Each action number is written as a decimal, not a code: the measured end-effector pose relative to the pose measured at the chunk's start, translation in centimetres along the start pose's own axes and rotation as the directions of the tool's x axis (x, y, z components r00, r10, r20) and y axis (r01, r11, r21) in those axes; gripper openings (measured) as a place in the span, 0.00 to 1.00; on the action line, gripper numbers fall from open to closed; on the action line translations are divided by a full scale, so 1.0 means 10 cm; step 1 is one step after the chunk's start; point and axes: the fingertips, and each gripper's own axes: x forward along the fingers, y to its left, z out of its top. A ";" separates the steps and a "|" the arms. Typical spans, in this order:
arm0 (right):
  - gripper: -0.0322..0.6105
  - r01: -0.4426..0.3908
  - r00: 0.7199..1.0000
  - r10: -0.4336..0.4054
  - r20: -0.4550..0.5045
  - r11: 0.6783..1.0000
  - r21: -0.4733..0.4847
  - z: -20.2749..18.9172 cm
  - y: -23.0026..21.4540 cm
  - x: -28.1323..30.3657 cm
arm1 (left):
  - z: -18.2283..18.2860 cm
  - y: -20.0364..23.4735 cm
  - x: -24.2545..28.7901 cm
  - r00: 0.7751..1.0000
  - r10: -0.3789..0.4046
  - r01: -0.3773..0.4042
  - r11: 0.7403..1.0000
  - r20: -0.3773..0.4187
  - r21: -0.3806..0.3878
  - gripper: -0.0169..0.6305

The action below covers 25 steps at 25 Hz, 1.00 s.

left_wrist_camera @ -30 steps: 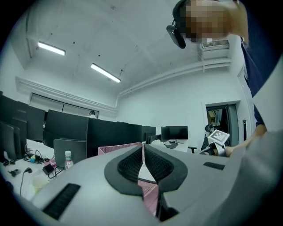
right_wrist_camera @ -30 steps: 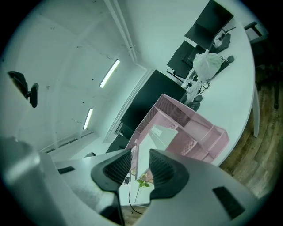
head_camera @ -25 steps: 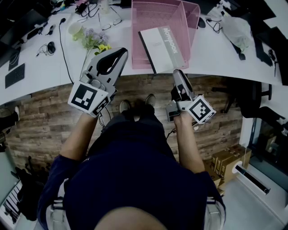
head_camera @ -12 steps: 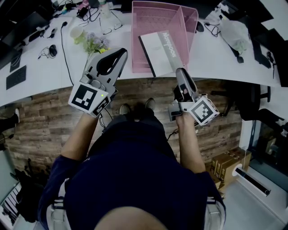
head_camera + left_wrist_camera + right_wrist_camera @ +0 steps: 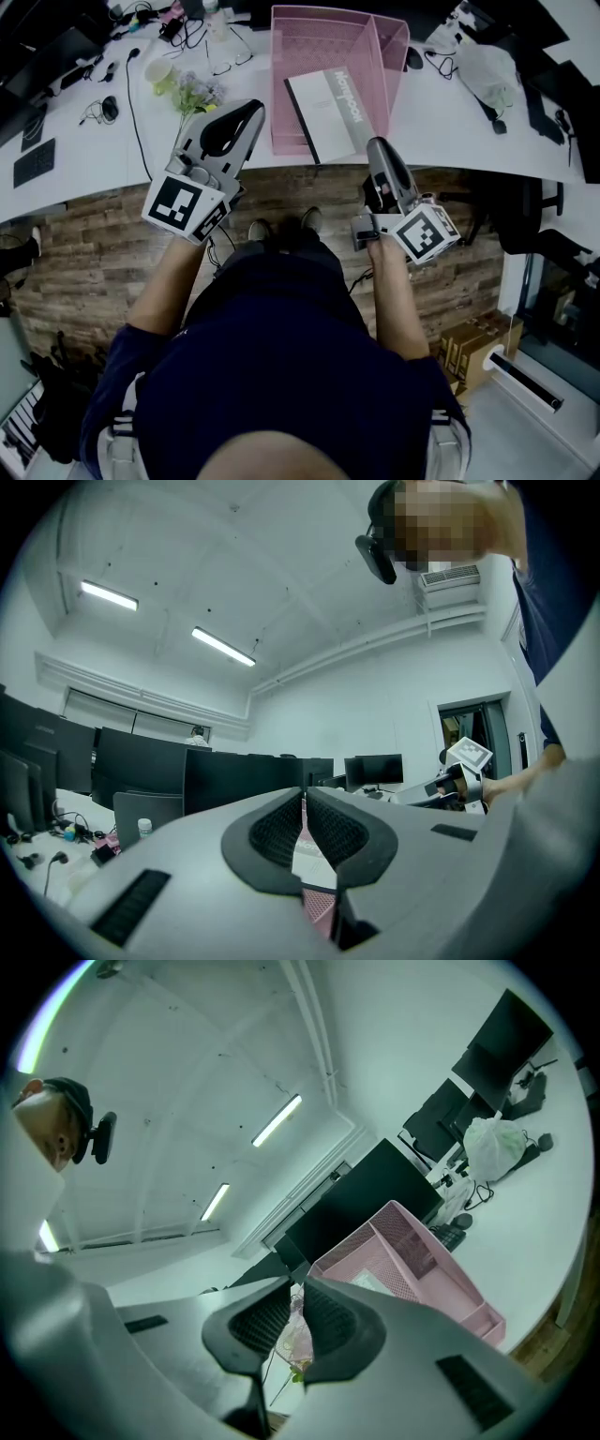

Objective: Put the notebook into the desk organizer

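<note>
The notebook (image 5: pixel 330 105) lies partly inside the pink desk organizer (image 5: pixel 319 37). The left gripper (image 5: pixel 251 110) holds its jaws together, empty. The right gripper (image 5: pixel 376 144) is closing its jaws, nothing between them

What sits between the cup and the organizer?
Head view: flowers and glasses lie between the cup and organizer.

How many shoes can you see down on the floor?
2. The left shoe and the right shoe stand side by side on the wooden floor, near the desk edge. The person's body hides their heels.
</note>
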 end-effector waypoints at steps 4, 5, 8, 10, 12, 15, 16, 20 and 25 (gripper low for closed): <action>0.11 -0.019 1.000 0.019 -0.003 0.999 -0.027 0.04 0.04 0.02 | 0.01 -0.01 0.04 1.000 0.006 -0.006 1.000 -0.001 0.001 0.09; 0.11 -0.018 1.000 0.018 -0.004 1.000 -0.025 0.05 0.03 0.02 | 0.01 -0.01 0.05 1.000 0.007 -0.007 1.000 -0.002 0.001 0.09; 0.08 -0.024 1.000 0.023 -0.008 0.999 -0.039 0.07 0.04 0.03 | -0.01 -0.02 0.07 1.000 0.011 -0.011 1.000 -0.009 0.000 0.09; 0.07 -0.029 1.000 0.028 -0.010 0.999 -0.043 0.08 0.04 0.04 | -0.03 -0.02 0.09 1.000 0.014 -0.014 1.000 -0.014 -0.003 0.09; 0.07 -0.036 0.999 0.035 -0.013 0.998 -0.041 0.09 0.03 0.05 | -0.05 -0.02 0.11 1.000 0.017 -0.017 1.000 -0.019 -0.005 0.09; 0.06 -0.050 0.999 0.049 -0.017 0.998 -0.046 0.10 0.03 0.08 | -0.07 -0.01 0.14 0.999 0.021 -0.021 1.000 -0.026 -0.007 0.09; 0.06 -0.054 0.998 0.053 -0.019 0.997 -0.048 0.10 0.03 0.09 | -0.08 -0.01 0.15 0.999 0.023 -0.023 1.000 -0.028 -0.008 0.09; 0.06 -0.070 0.997 0.069 -0.029 0.996 -0.052 0.11 0.04 0.11 | -0.10 -0.01 0.16 0.999 0.032 -0.032 0.999 -0.036 -0.009 0.09; 0.06 -0.089 0.995 0.086 -0.044 0.994 -0.065 0.12 0.05 0.14 | -0.13 -0.01 0.18 0.998 0.043 -0.044 0.999 -0.041 -0.010 0.09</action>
